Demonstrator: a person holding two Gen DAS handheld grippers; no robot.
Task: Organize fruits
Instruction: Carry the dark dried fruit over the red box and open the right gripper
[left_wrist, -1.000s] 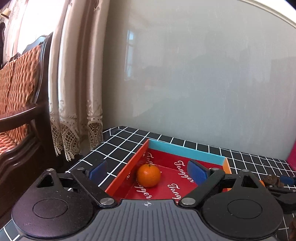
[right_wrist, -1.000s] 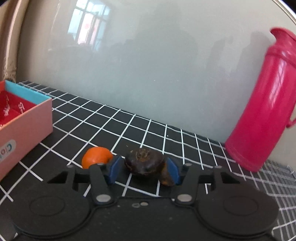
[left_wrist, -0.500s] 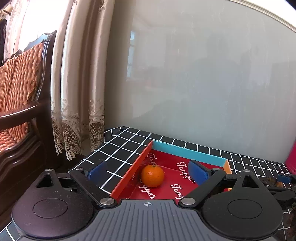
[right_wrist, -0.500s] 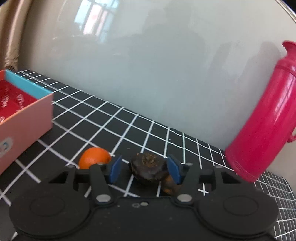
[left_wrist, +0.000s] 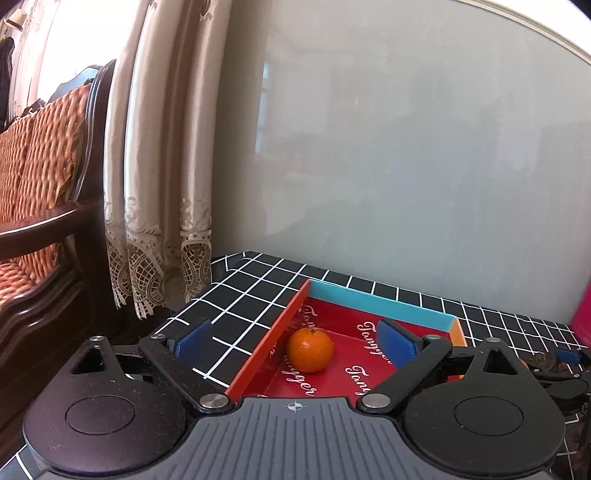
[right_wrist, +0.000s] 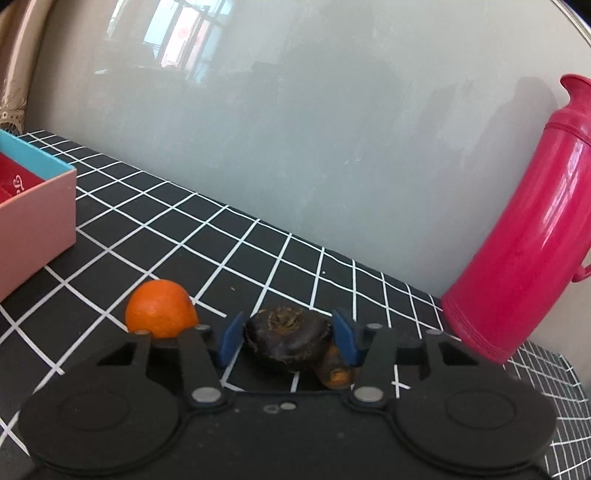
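Note:
In the left wrist view an orange tangerine (left_wrist: 310, 350) lies in an open red-lined box (left_wrist: 380, 303) with a blue far wall. My left gripper (left_wrist: 295, 341) is open and empty, above the box's near left side. In the right wrist view my right gripper (right_wrist: 288, 336) is shut on a dark brown wrinkled fruit (right_wrist: 288, 343), lifted above the table. A second tangerine (right_wrist: 161, 308) lies on the table just left of it. Another dark fruit with an orange spot (right_wrist: 334, 371) sits under the right finger.
A tall pink thermos jug (right_wrist: 532, 236) stands at the right by the wall. The box's pink outer wall (right_wrist: 37, 229) is at the left in the right wrist view. The checked table ends at the left by a curtain (left_wrist: 155, 184) and a wooden chair (left_wrist: 40, 184).
My right gripper has risen with the dark fruit and tilted; the tangerine on the table stays put. My left gripper has lifted slightly and drawn back over the box, still open.

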